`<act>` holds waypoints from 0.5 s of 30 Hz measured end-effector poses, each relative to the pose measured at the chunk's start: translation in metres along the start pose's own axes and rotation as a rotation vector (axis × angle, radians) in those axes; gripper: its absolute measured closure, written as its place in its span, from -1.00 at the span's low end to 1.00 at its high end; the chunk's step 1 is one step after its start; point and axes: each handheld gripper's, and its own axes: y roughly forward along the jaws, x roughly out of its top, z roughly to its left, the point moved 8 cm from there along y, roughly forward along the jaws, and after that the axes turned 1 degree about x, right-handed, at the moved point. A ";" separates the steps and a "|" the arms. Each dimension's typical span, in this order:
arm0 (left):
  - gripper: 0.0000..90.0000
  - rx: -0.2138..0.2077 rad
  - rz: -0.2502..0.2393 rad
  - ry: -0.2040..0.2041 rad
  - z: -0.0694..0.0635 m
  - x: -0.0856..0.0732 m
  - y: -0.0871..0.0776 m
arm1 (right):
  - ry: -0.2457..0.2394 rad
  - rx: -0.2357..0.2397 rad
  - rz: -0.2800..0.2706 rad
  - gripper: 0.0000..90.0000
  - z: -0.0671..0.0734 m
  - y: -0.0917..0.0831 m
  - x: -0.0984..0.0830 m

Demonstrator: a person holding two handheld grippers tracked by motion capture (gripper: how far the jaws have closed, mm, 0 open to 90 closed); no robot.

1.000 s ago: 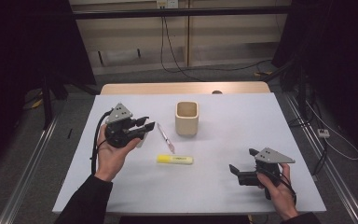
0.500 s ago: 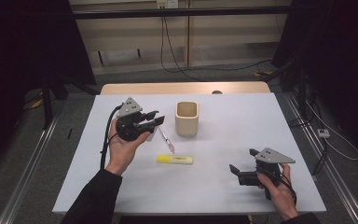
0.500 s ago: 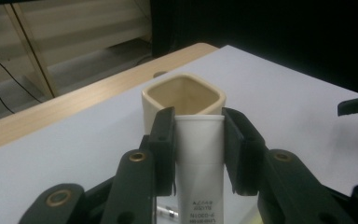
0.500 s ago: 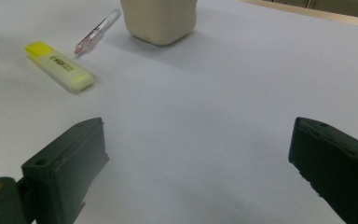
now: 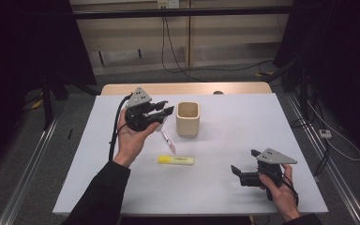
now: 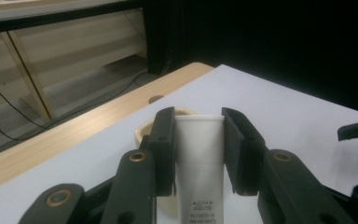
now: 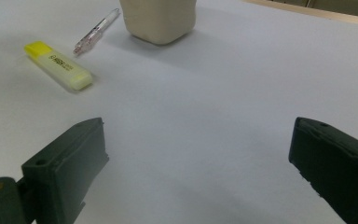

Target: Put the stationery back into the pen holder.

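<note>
My left gripper [image 6: 198,136] is shut on a white tube-like stick [image 6: 199,158] with small print near its lower end. In the high view the left gripper [image 5: 162,112] hangs above the table just left of the beige cup [image 5: 188,118]. The cup's rim [image 6: 141,132] shows behind the jaws. A clear pen [image 5: 168,140] and a yellow highlighter [image 5: 176,160] lie on the white table [image 5: 243,126] below the cup. My right gripper [image 5: 238,174] rests open near the front right, with nothing between its fingers [image 7: 70,163]. It faces the highlighter [image 7: 58,65], the pen [image 7: 96,31] and the cup [image 7: 158,16].
A wooden strip [image 5: 183,88] runs along the table's far edge. Cables lie on the floor beyond it. A cable [image 5: 115,136] trails from the left gripper over the hand. The right gripper's fingertip [image 6: 356,130] shows at the right edge of the left gripper view.
My left gripper has moved right and slightly away from the person, closer to the cup. The right gripper has stayed where it was.
</note>
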 end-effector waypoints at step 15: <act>0.49 0.004 -0.021 -0.018 -0.001 0.022 0.030 | 0.004 0.002 -0.005 -0.92 0.000 -0.001 0.000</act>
